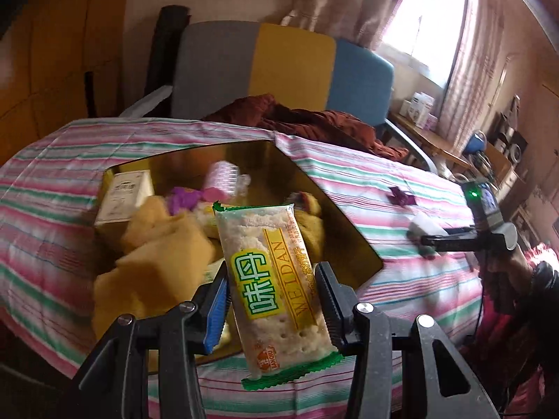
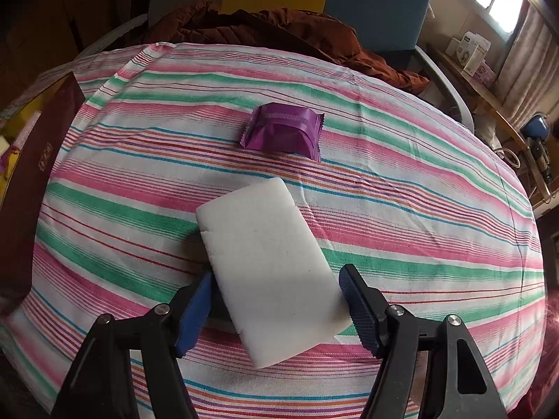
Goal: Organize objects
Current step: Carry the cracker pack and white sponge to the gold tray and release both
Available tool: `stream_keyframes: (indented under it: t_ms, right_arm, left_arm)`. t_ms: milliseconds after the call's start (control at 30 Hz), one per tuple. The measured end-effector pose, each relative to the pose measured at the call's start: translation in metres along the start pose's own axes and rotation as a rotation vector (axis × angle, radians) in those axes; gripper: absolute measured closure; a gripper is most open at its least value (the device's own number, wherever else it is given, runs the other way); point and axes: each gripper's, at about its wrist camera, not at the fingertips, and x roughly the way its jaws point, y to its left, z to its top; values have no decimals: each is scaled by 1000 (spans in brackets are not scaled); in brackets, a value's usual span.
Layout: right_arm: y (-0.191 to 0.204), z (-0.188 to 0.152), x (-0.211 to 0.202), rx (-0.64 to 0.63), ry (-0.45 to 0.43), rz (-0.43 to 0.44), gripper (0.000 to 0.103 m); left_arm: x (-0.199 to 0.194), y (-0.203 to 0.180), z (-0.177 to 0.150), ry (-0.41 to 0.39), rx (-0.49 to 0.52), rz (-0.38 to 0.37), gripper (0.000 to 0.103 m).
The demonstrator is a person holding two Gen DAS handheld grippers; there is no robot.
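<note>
My left gripper [image 1: 272, 293] is shut on a cracker packet [image 1: 276, 279] with green edges and yellow label, held above the near rim of a gold-lined box [image 1: 335, 209]. The box holds yellow sponges [image 1: 164, 255], a white carton [image 1: 124, 199] and pink and purple items. My right gripper [image 2: 276, 296] stands around a white sponge block [image 2: 269, 265] over the striped cloth; whether the pads touch the block cannot be told. A purple snack packet [image 2: 283, 132] lies beyond it. The right gripper with the white block also shows in the left wrist view [image 1: 428, 235].
The striped cloth [image 2: 419, 209] covers a rounded table. The box's dark red outer wall [image 2: 31, 181] stands at the left in the right wrist view. A rust-brown garment [image 1: 307, 122] lies on a grey, yellow and blue chair [image 1: 279, 66] behind the table. A cluttered shelf [image 2: 475, 59] is at the far right.
</note>
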Motion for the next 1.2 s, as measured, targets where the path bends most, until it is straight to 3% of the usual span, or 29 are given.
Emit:
stream_keyframes:
  t_ms: [167,333,500,600,800,1000,1100,1200]
  right_arm:
    - [0,5,-10,36,-15,51,34]
    - [22,20,-41,77,-89,178,34]
    - [93,41,-77,-10,-171,326,34]
    - [137,55,-89,-51,-195,413,33]
    - [218,80,-88,-152,-163,542,30]
    - [266,96,-80,-199,-165,557,25]
    - [265,91,-75,-189,-150,566,18]
    - [256,79,-74,-166,-145,551,18]
  left_arm:
    - [-4,23,-3,-2,-44,10,56]
    - [-1,34,-2,2,-95,-27,56]
    - [2,34,8,-3,-111,-110,56]
    - [8,31,11,3,-103,-115,55]
    - [21,30,16,8,-128,-142,50]
    - [26,36,8,33,-155,-127,49]
    - [24,39,5,32,-157,-111,49]
    - [20,39,3,24,-148,-84,49]
